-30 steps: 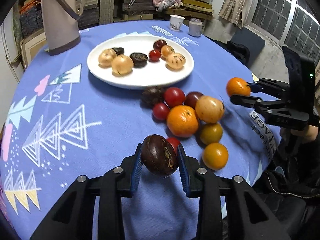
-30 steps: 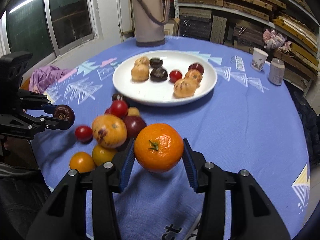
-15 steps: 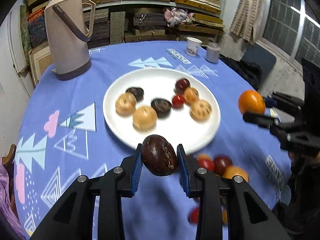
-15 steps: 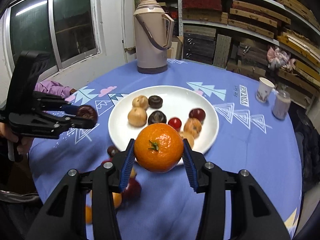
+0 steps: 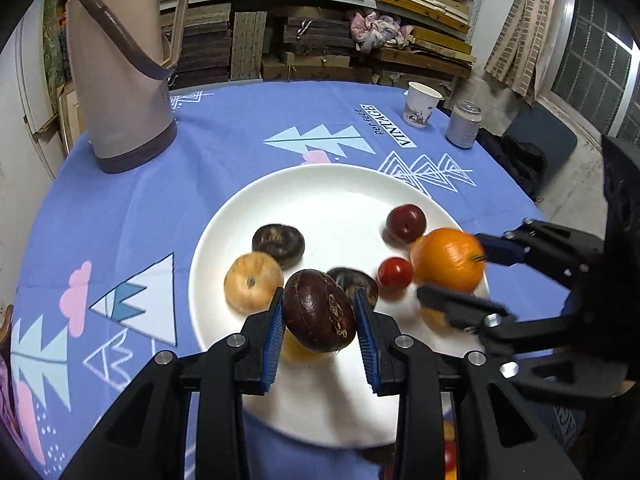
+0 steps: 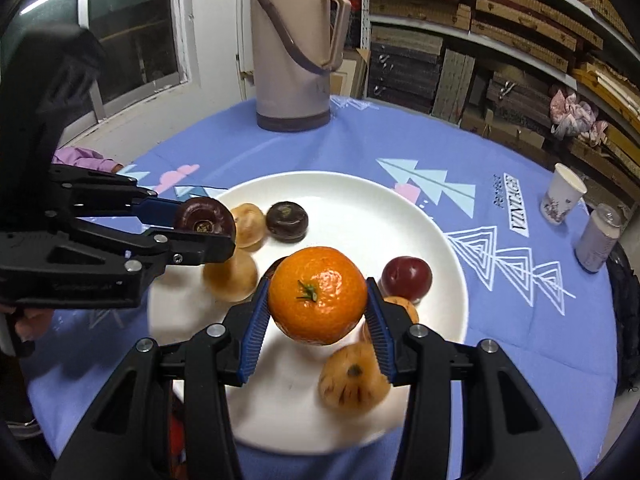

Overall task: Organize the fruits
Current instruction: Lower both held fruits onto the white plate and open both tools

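- Our left gripper (image 5: 319, 316) had its jaws clamped on a dark brown fruit (image 5: 319, 317), held above the near edge of the white plate (image 5: 332, 188).
- Our right gripper (image 6: 318, 314) had its jaws clamped on an orange (image 6: 318, 295), also above the plate, on its right part.
- On the plate we saw a tan fruit (image 5: 253, 281) at the left, a dark fruit (image 5: 279, 243) just behind it, a red plum (image 5: 406, 223) further right, and a small red tomato (image 5: 395, 273) in front of the plum.
- A thermos (image 5: 120, 60) stood behind the plate to the left.
- A paper cup (image 5: 421, 105) and a can (image 5: 463, 124) stood behind the plate to the right, near each other.
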{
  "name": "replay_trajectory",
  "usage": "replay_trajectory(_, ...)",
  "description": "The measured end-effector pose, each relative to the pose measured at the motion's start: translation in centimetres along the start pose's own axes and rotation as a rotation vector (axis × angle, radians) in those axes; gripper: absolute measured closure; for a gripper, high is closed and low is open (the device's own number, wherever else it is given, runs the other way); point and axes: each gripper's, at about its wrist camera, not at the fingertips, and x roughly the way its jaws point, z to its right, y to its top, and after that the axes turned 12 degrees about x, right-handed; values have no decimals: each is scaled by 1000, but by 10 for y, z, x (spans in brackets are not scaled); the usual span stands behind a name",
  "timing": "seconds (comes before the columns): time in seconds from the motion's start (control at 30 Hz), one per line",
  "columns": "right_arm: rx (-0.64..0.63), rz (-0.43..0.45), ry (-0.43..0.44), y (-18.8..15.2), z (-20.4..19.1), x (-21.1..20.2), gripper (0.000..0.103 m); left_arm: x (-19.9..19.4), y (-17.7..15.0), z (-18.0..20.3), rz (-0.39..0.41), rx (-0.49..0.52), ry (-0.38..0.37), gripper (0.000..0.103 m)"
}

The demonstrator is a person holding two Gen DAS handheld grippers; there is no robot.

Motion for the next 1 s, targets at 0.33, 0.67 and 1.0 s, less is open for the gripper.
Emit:
replay_trajectory(0.33, 42, -21, -22, 10, 15, 38, 58, 29, 10, -7, -29, -27, -6, 69)
replay_trajectory(0.67, 61, 42, -20, 1, 20, 7, 43, 9, 8, -6, 23, -43, -6, 46)
replay_trajectory(1.0, 36, 6, 163, -74, 2, -72, 34, -27, -42, 11, 5, -25, -27, 42)
